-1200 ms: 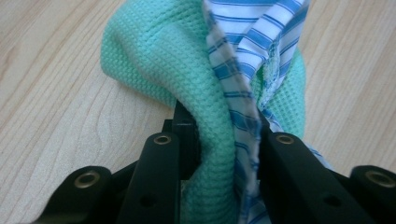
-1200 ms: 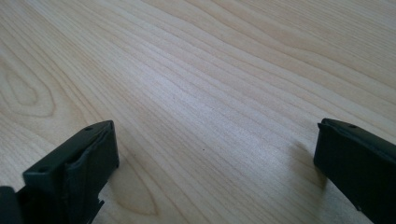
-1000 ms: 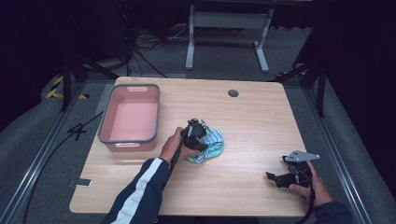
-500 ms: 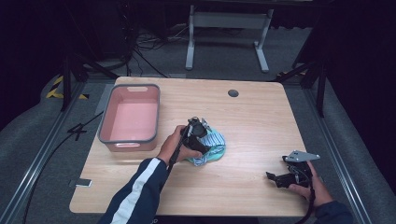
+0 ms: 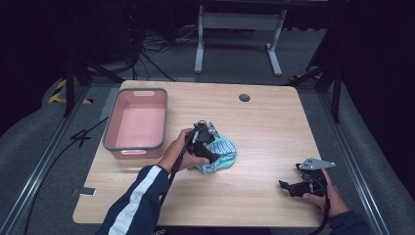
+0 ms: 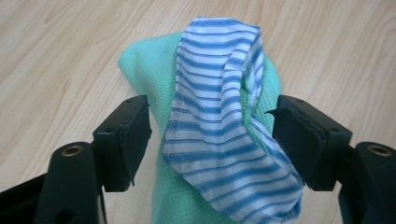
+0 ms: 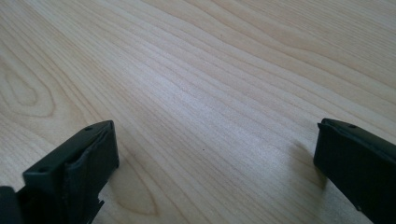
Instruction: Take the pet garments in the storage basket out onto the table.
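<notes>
A blue-and-white striped cloth (image 6: 219,107) lies draped over a mint green cloth (image 6: 144,65) on the wooden table; in the high view the pile (image 5: 224,152) sits near the table's middle. My left gripper (image 6: 212,140) hovers just above the pile (image 5: 205,142). Its jaws have just been opening and now stand apart on either side of the striped cloth, with the pads not pressing on it. My right gripper (image 5: 292,186) rests low near the table's front right corner. It is open (image 7: 215,158) over bare wood, with nothing between its jaws.
A pink basin with a grey rim (image 5: 110,128) stands at the table's left side, close to the left hand. A dark round cable hole (image 5: 244,97) sits near the far edge. Bare table top (image 5: 274,127) stretches between the two grippers.
The left gripper has lifted slightly off the cloth pile and let go of it. The right gripper has stayed where it was.
</notes>
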Demonstrator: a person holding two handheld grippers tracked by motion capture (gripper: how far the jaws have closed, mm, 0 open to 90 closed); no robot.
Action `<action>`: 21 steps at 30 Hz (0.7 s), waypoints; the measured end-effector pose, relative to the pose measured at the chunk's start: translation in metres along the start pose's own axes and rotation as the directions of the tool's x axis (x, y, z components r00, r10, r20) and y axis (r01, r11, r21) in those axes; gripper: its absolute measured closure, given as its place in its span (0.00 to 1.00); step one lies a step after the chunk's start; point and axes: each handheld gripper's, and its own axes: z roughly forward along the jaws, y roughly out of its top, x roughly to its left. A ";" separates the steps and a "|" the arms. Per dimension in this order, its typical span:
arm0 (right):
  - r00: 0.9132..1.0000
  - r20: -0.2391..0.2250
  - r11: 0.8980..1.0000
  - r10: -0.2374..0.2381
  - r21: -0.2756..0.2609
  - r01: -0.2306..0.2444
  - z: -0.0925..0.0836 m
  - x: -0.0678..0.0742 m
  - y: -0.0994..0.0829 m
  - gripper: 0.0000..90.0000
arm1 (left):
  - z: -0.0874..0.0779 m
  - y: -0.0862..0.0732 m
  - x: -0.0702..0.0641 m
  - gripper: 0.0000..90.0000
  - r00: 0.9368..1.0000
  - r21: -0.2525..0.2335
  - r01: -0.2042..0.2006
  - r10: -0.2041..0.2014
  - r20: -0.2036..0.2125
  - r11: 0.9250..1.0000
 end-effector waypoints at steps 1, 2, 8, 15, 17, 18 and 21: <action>1.000 0.000 1.000 0.000 0.000 0.000 0.000 0.000 0.000 0.00 | -0.002 0.000 -0.001 0.30 1.000 -0.002 -0.014 0.014 -0.002 1.000; 1.000 0.000 1.000 0.000 0.000 0.000 0.000 0.000 0.000 0.00 | -0.005 -0.001 -0.002 0.28 1.000 -0.002 -0.023 0.023 -0.004 1.000; 1.000 0.002 1.000 0.002 -0.002 -0.002 0.000 0.000 0.000 0.00 | -0.016 -0.004 -0.008 0.26 0.998 -0.010 -0.054 0.054 -0.021 0.998; 1.000 0.001 1.000 0.001 0.000 -0.001 0.000 0.000 0.000 0.00 | -0.026 -0.011 -0.012 0.26 0.995 -0.004 -0.086 0.086 -0.045 0.996; 1.000 0.002 1.000 0.000 0.000 0.000 0.000 0.000 0.000 0.00 | -0.028 -0.012 -0.013 0.27 0.994 0.004 -0.101 0.101 -0.048 0.995; 1.000 0.002 1.000 0.000 0.000 0.000 0.000 0.000 0.000 0.00 | -0.030 -0.015 -0.014 0.27 0.993 0.003 -0.106 0.106 -0.049 0.994; 1.000 0.002 1.000 0.001 0.000 -0.001 0.000 0.000 0.000 0.00 | -0.035 -0.020 -0.018 0.27 0.991 0.007 -0.123 0.123 -0.053 0.992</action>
